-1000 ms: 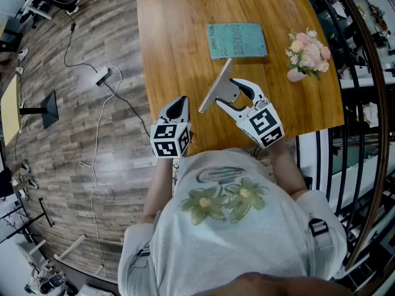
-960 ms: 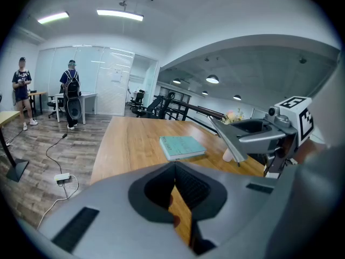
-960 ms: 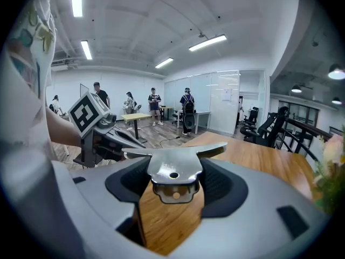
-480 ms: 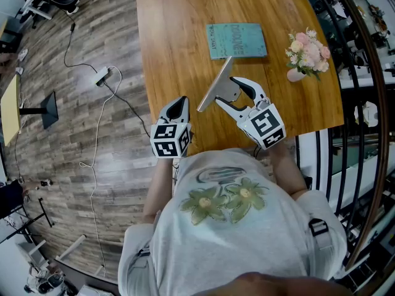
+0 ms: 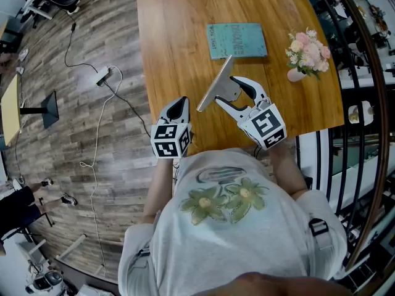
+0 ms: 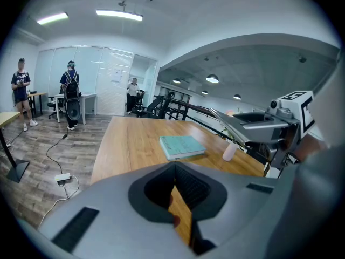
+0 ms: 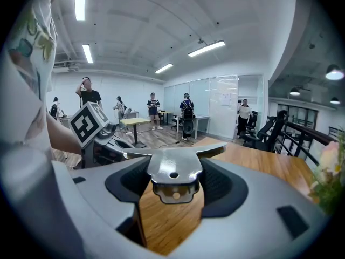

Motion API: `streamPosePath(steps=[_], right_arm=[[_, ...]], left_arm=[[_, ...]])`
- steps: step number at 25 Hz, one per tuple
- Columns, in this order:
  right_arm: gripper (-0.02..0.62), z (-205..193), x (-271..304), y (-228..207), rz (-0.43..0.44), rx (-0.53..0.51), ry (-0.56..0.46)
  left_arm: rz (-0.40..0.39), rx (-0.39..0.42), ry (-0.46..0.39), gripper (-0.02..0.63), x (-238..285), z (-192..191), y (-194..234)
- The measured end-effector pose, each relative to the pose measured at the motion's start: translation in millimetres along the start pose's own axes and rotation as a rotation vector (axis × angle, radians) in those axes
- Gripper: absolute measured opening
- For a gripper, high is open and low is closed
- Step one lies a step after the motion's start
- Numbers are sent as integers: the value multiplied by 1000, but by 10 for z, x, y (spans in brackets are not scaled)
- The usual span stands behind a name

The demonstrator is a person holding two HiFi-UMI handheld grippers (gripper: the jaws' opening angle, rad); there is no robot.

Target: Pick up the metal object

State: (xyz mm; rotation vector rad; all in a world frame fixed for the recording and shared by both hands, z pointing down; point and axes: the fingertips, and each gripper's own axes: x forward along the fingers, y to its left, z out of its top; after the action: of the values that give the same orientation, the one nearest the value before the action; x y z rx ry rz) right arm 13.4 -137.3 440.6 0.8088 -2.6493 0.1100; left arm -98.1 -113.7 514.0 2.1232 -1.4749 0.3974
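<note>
The metal object (image 5: 215, 84) is a flat shiny piece with a long straight blade and a tab with a hole. It hangs tilted above the wooden table (image 5: 179, 42), and my right gripper (image 5: 232, 94) is shut on its tab. In the right gripper view the tab (image 7: 173, 169) sits clamped between the jaws of my right gripper (image 7: 173, 183). My left gripper (image 5: 178, 107) hovers at the table's near edge, shut with nothing in it. The left gripper view shows my left gripper (image 6: 175, 198) with only a thin slit between the jaws, and the metal object (image 6: 235, 123) off to the right.
A teal book (image 5: 236, 40) lies flat beyond the metal object. A small vase of pink flowers (image 5: 307, 54) stands at the table's right side. A power strip and cable (image 5: 102, 76) lie on the floor to the left. Railings run along the right. Several people stand far off.
</note>
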Motion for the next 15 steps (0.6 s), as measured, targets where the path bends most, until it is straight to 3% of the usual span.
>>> streamPosePath(steps=[15], right_arm=[[288,56,-16,0,-7,-10,-15]], left_arm=[[0,2,4,15,-11,0,6]])
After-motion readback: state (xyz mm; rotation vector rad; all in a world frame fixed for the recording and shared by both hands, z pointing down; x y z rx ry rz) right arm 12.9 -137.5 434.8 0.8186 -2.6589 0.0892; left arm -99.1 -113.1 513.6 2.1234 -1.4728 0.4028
